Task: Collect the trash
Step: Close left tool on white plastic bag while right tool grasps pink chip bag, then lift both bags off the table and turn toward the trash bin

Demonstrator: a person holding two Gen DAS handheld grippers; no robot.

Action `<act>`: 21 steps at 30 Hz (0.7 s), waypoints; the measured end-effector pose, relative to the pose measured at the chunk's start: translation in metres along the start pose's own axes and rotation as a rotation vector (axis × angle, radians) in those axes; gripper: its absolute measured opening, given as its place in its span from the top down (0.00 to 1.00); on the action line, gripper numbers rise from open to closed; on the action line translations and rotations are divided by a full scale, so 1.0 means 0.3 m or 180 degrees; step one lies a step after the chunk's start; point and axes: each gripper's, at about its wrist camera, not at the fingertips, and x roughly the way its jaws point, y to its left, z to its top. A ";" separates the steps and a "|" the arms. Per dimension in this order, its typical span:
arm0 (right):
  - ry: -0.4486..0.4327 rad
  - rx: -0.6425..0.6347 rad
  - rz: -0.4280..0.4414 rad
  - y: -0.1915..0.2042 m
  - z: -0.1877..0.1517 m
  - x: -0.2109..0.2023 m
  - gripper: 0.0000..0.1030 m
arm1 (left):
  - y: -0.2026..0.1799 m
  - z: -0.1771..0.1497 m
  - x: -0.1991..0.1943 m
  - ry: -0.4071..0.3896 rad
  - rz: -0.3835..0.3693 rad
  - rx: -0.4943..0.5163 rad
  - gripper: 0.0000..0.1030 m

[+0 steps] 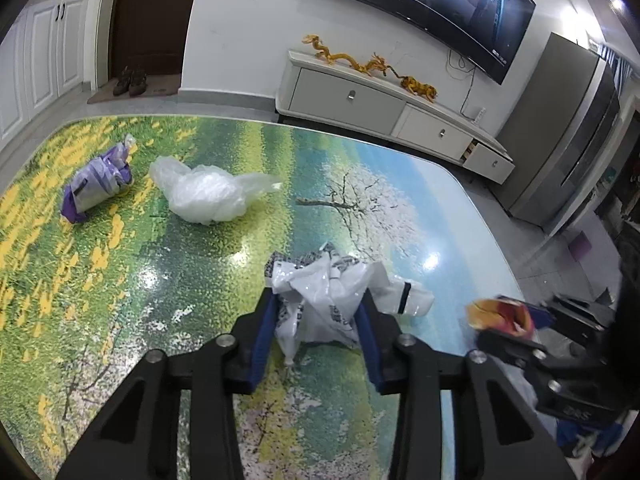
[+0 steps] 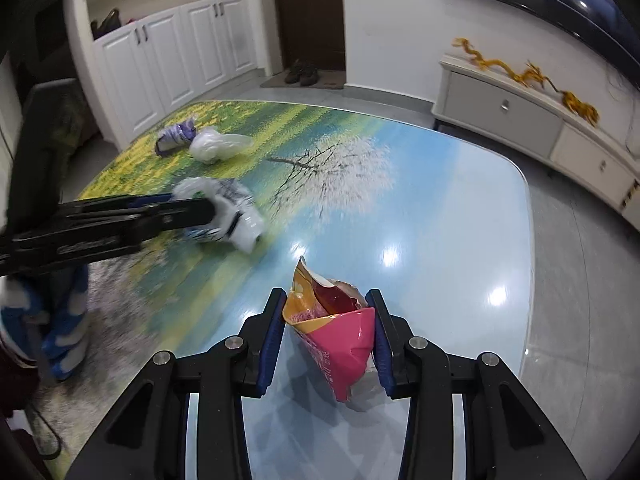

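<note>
Two handheld grippers are clearing litter from a table [image 1: 120, 320] printed with a meadow-and-blossom landscape. The left gripper [image 1: 320, 320] is clamping its blue-padded jaws on a crumpled white plastic bag with black print [image 1: 320, 296], which is bunching up between the pads near the table's front; part of the bag is spilling out to the right, and whether it is resting on the surface or just clear of it cannot be told. The right gripper [image 2: 326, 328] is squeezing a pink and orange snack packet [image 2: 336, 332] with a torn-open top, held over the glossy blue end of the table and apparently off the surface.

Both pieces are looking very light, thin and limp. The film is likely slippery, so a pinch across a gathered, crumpled wad, as both jaws are making now, is probably safer than a bite on a single loose edge. The packet's open mouth is pointing up and away from the gripper, which should be keeping any crumbs inside.

Well apart, at the far left of the table, a taped purple-and-white bundle [image 1: 96, 188] and a wadded clear plastic bag [image 1: 204, 196] are waiting just beside each other, equally soft and best taken at their bulkiest folds.
</note>
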 end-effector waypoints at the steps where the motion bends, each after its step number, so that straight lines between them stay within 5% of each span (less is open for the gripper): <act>1: -0.0023 0.0048 0.0002 0.006 -0.012 -0.018 0.61 | -0.019 -0.013 -0.016 -0.0022 0.0062 0.0084 0.66; 21: -0.0209 0.0562 -0.0076 0.206 -0.269 -0.294 0.61 | -0.102 -0.344 -0.442 -0.0294 0.0166 0.0303 0.69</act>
